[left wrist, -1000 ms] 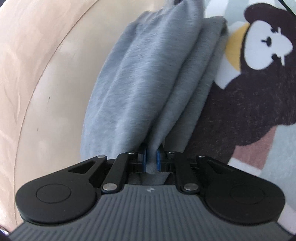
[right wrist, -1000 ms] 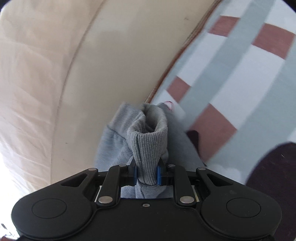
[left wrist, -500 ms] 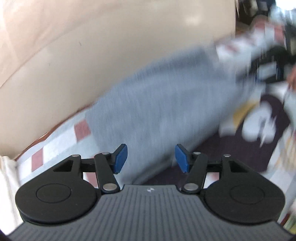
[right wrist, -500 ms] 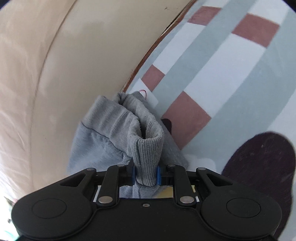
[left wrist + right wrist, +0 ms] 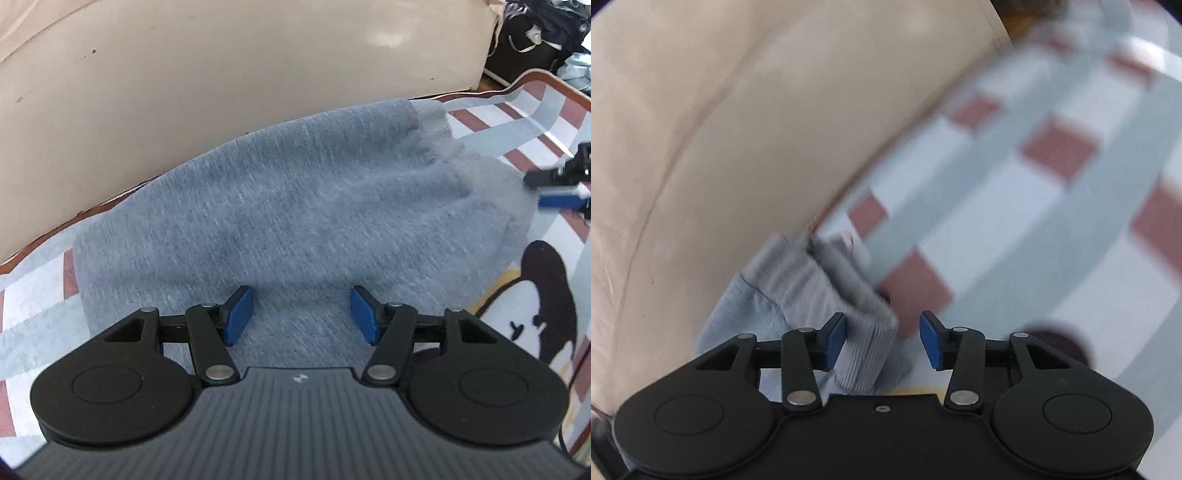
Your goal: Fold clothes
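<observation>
A grey knitted garment (image 5: 295, 206) lies folded in a long band on the rug, along the foot of the sofa. My left gripper (image 5: 301, 314) hangs open just above its near edge, with nothing between the blue pads (image 5: 238, 314). At the garment's right end the right gripper (image 5: 554, 192) shows as a blurred blue pad. In the right wrist view the garment's ribbed cuff (image 5: 864, 350) stands between the jaws of my right gripper (image 5: 882, 338), which are opening. The cuff leans by the left pad, and the right pad is clear of it.
A cream sofa base (image 5: 258, 74) runs along the far side of the garment. The rug (image 5: 1015, 229) has pale, grey-green and brown-red stripes and a dark cartoon figure (image 5: 543, 306) at the right. Dark clutter (image 5: 535, 29) lies past the sofa's end.
Both grippers were shut on the grey garment. The left one let go, rose and rolled, so the garment now lies below it. The right jaws have just parted from the cuff.
</observation>
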Motion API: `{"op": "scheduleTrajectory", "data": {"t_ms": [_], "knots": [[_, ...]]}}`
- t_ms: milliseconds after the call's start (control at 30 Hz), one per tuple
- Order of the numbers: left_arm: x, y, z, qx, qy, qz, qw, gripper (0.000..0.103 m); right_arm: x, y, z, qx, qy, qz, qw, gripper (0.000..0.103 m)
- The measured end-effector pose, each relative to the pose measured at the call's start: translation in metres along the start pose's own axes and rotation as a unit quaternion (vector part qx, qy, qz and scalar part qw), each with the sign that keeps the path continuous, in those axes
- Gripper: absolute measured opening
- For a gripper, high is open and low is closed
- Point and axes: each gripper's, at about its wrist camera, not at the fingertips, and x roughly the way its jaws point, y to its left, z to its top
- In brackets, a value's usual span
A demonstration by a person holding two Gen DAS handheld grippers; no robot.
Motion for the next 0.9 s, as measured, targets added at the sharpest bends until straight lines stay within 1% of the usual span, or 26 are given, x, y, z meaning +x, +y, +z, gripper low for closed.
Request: {"op": "scheduleTrajectory", "data": {"t_ms": [33, 67, 133, 167, 233, 267, 333, 367, 400, 467, 500, 533, 600, 633, 667, 733, 767, 867, 900], "knots": [[-0.004, 0.002, 0.000, 0.002, -0.001, -0.006, 1.0000, 0.058, -0.008, 0.009, 0.001, -0.033, -0.027, -0.005, 0.999, 0.044], [-0.007, 0.003, 0.001, 0.006, -0.005, -0.015, 0.9999, 0.058, -0.013, 0.017, 0.001, -0.061, -0.048, 0.002, 0.997, 0.041], [-0.015, 0.002, 0.005, 0.012, -0.020, -0.036, 0.9991, 0.058, -0.016, 0.034, 0.001, -0.105, -0.075, 0.040, 0.991, 0.041], [-0.024, 0.003, 0.008, 0.013, -0.031, -0.041, 0.9986, 0.058, -0.015, 0.041, 0.001, -0.124, -0.075, 0.064, 0.987, 0.041], [-0.024, 0.006, 0.018, 0.001, -0.048, -0.045, 0.9978, 0.058, 0.000, 0.061, 0.000, -0.171, -0.056, 0.105, 0.978, 0.041], [-0.025, 0.009, 0.022, -0.010, -0.056, -0.046, 0.9973, 0.058, 0.012, 0.073, -0.002, -0.187, -0.035, 0.123, 0.974, 0.041], [-0.017, 0.015, 0.031, -0.031, -0.058, -0.050, 0.9966, 0.058, 0.034, 0.096, -0.005, -0.224, 0.004, 0.155, 0.962, 0.041], [-0.011, 0.018, 0.036, -0.039, -0.056, -0.051, 0.9964, 0.058, 0.041, 0.107, -0.008, -0.252, 0.022, 0.162, 0.954, 0.036], [-0.006, 0.023, 0.039, -0.043, -0.049, -0.049, 0.9966, 0.058, 0.048, 0.118, -0.011, -0.281, 0.028, 0.157, 0.946, 0.037], [0.013, 0.026, 0.048, -0.046, -0.033, -0.042, 0.9975, 0.058, 0.064, 0.133, -0.015, -0.339, -0.003, 0.098, 0.936, 0.039], [0.019, 0.029, 0.050, -0.042, -0.022, -0.032, 0.9984, 0.058, 0.073, 0.135, -0.013, -0.353, -0.007, 0.079, 0.932, 0.039], [0.024, 0.031, 0.050, -0.037, -0.011, -0.021, 0.9990, 0.059, 0.081, 0.134, -0.009, -0.352, -0.004, 0.068, 0.933, 0.039], [0.028, 0.040, 0.046, -0.029, 0.005, 0.005, 0.9995, 0.059, 0.098, 0.126, 0.002, -0.320, 0.015, 0.066, 0.945, 0.035], [0.026, 0.044, 0.042, -0.032, 0.008, 0.011, 0.9994, 0.059, 0.106, 0.120, 0.007, -0.300, 0.025, 0.066, 0.951, 0.025], [0.024, 0.049, 0.037, -0.039, 0.008, 0.013, 0.9991, 0.059, 0.113, 0.113, 0.011, -0.277, 0.034, 0.064, 0.958, 0.013], [0.019, 0.061, 0.026, -0.062, 0.013, 0.015, 0.9979, 0.062, 0.126, 0.099, 0.020, -0.233, 0.052, 0.063, 0.969, 0.002], [0.017, 0.068, 0.021, -0.075, 0.017, 0.018, 0.9969, 0.062, 0.130, 0.094, 0.023, -0.219, 0.058, 0.070, 0.972, 0.000], [0.013, 0.091, 0.007, -0.111, 0.032, 0.040, 0.9925, 0.065, 0.134, 0.077, 0.034, -0.168, 0.078, 0.099, 0.978, 0.000], [0.011, 0.098, 0.002, -0.123, 0.036, 0.047, 0.9907, 0.068, 0.131, 0.071, 0.036, -0.142, 0.084, 0.106, 0.981, 0.000]]}}
